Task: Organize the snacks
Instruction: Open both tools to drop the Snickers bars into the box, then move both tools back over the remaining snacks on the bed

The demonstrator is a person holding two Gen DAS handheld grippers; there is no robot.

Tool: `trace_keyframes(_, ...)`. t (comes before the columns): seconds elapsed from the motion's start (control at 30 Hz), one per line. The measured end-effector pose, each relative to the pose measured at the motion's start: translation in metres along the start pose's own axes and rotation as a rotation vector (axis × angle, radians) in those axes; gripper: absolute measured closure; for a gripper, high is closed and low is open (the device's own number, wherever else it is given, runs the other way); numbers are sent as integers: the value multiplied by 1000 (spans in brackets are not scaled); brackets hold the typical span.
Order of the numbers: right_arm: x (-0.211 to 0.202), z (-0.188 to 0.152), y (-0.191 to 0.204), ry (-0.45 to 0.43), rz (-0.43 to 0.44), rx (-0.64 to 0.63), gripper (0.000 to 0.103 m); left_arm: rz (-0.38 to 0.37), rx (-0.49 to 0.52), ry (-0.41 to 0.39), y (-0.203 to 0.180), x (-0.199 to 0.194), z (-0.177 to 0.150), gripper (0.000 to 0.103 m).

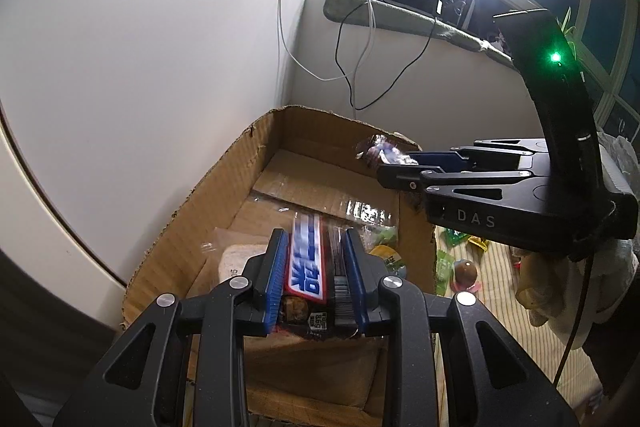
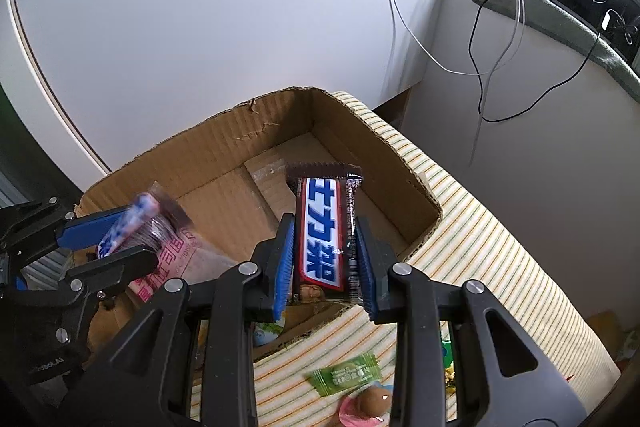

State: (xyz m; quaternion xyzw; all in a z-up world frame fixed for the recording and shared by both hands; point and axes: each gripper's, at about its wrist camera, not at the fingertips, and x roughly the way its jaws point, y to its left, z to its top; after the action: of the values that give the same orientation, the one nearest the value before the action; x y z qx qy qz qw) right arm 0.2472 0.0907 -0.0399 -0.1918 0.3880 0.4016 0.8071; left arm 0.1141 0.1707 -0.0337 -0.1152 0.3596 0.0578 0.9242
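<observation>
Both tools clamped on brown blue-lettered chocolate bars: left tool [image 1: 316, 279], right tool [image 2: 324, 259]. Step: loading brown corrugated cardboard box [image 2: 224, 147] at 12 o'clock. Next: lower, release inside.

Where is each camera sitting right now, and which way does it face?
Left wrist: rides the left tool, looking forward and down along its fingers into the cardboard box; its pads grip a chocolate bar; the right tool reaches in from the right.
Right wrist: rides the right tool, looking down over the box and striped cloth; it grips a second chocolate bar; the left tool enters from the left.
Shared: box, both tools, white wall, dangling cables.
</observation>
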Motion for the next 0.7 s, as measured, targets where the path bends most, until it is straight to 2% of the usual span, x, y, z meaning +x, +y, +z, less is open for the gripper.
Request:
trace_keyframes(0.07,-1,0,0,-5,-2,-3,73,0,0,-2,0,-1,0,76)
trace_keyframes(0.13,-3,1,1,-8,-4,-7,66,-1,1,-2,0,-1,0,76)
trace_keyframes(0.2,-7,1,2,-20,-11,-13,54,-1,3,-3,-2,-1,0,76)
trace_keyframes(0.37,-14,2,2,-40,-28,-15,49,-2,4,-3,-3,-4,-1,76)
trace_keyframes(0.43,-16,1,2,-42,-33,-14,48,-1,4,-6,-4,-6,-2,72)
trace_keyframes(0.47,-18,1,1,-45,-37,-12,43,-1,5,-8,-4,-7,-2,70)
trace_keyframes(0.5,-19,0,1,-49,-41,-10,35,-1,6,-10,-5,-8,-2,68)
trace_keyframes(0.6,-28,-2,-1,-75,-51,-1,27,-4,8,-16,-8,-12,-2,66)
trace_keyframes(0.67,-35,-4,-3,-85,-56,7,25,-6,16,-20,-11,-15,-3,61)
trace_keyframes(0.7,-38,-5,-4,-89,-60,10,22,-8,20,-24,-13,-17,-3,52)
